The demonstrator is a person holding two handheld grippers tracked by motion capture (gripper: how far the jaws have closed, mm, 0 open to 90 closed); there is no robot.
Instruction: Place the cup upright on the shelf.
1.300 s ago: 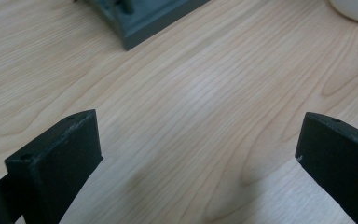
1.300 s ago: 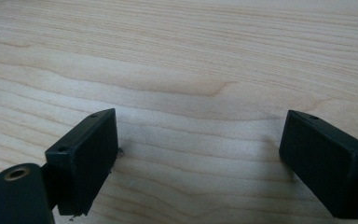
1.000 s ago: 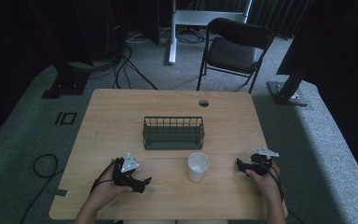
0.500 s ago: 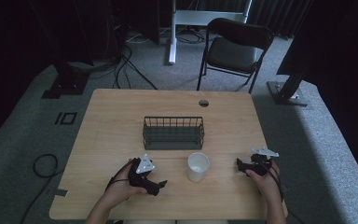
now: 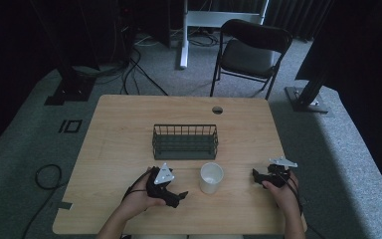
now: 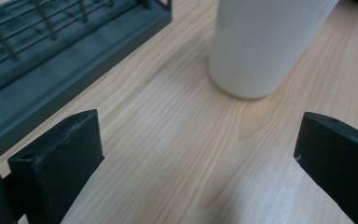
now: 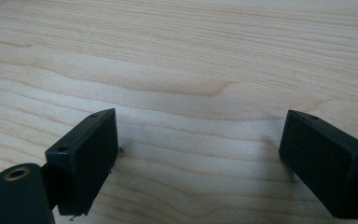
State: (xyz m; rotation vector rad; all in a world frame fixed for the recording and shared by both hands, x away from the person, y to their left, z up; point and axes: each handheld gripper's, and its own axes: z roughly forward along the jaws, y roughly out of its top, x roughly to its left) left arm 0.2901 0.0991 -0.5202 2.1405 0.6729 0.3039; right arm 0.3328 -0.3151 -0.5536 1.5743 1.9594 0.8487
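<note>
The white cup (image 5: pixel 211 177) stands upright on the worktop (image 5: pixel 119 129), near its front edge and roughly midway between the two hands, with the dark wire basket (image 5: pixel 185 141) just behind it and apart from it. In the left gripper view the cup's (image 6: pixel 265 42) lower wall fills the upper middle, its base flat on the wood, and the basket's (image 6: pixel 51 60) solid lower band runs off to the upper left.

The left gripper (image 5: pixel 176 198) sits low beside the cup, pointing toward it; its jaws are spread wide with nothing between them but bare wood, and the cup lies ahead of the gap, not yet inside it. The right gripper (image 5: pixel 256 175) rests well off to the cup's other side, jaws likewise wide apart and empty over plain wood.

As a judgement, the work is at its very start — the reach toward the cup is under way, but nothing has been grasped, lifted or set anywhere. Closing in around the cup, gripping it and carrying it somewhere — perhaps to the basket — all remain.
</note>
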